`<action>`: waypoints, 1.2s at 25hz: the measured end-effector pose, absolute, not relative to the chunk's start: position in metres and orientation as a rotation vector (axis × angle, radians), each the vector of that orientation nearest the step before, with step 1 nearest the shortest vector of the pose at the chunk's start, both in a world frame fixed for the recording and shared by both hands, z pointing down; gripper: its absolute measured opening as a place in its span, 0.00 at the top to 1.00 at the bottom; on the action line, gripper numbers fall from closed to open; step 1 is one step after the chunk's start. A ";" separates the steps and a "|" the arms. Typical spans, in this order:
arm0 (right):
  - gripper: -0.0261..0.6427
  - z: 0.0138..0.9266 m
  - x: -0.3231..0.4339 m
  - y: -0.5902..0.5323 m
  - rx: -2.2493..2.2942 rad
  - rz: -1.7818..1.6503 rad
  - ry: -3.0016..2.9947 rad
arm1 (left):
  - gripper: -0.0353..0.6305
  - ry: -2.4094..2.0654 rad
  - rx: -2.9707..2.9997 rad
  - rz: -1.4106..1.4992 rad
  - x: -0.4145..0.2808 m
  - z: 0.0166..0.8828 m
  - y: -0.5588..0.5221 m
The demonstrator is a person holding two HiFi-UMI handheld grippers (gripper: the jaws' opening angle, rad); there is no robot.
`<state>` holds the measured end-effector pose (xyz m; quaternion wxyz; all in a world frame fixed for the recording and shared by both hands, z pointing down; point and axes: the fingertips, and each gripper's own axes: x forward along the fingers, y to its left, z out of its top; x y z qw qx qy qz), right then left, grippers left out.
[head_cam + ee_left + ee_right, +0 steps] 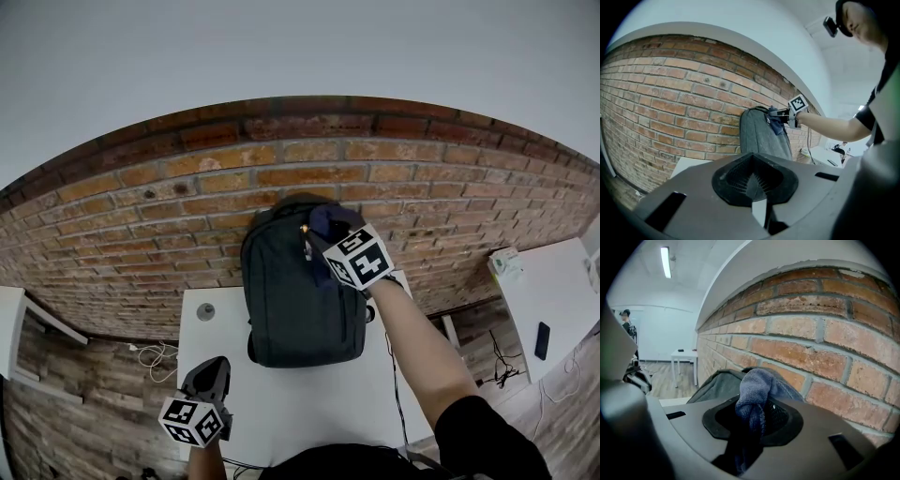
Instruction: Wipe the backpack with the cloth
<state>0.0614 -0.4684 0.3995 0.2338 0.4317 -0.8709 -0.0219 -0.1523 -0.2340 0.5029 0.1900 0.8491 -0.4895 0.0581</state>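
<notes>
Backpack (300, 291): dark grey, upright on a white table (309, 412), back resting against a brick wall (169, 206).

Right gripper (317, 236) up at the very top of the bag, clamped firmly on a bunched blue cloth (333, 218). In the right gripper view, cloth (752, 394) bulging out from between the closed jaws, with the bag's top edge (717, 383) just behind and the wall close alongside. Appears pressed to the top of the bag near the handle, though actual contact hard to confirm.

Left gripper (214, 367) low and well apart from the bag, near the front left of the table. Jaws brought together on nothing. Not steadying the bag.

Judged as early or midway in the wiping, with the cloth already in hand and placed at the top. No streaks, damp patches or dirt visible on the fabric, so no telling which areas have been covered. Probably left to do: long strokes down the front panel, then the sides. Perhaps also a steadying hold from the free gripper, since the bag is propped only by the wall.
</notes>
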 end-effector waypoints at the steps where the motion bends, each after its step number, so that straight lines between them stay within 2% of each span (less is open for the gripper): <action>1: 0.80 0.404 0.061 -0.466 1.168 -0.056 -2.383 | 0.97 -1.374 2.386 0.163 -0.152 0.503 -0.234; 8: 0.80 0.426 0.068 -0.449 1.135 0.163 -2.422 | 0.97 -1.358 2.398 0.171 -0.145 0.503 -0.233; 30: 0.80 0.484 0.058 -0.391 1.081 0.279 -2.420 | 0.97 -1.347 2.398 0.187 -0.139 0.504 -0.235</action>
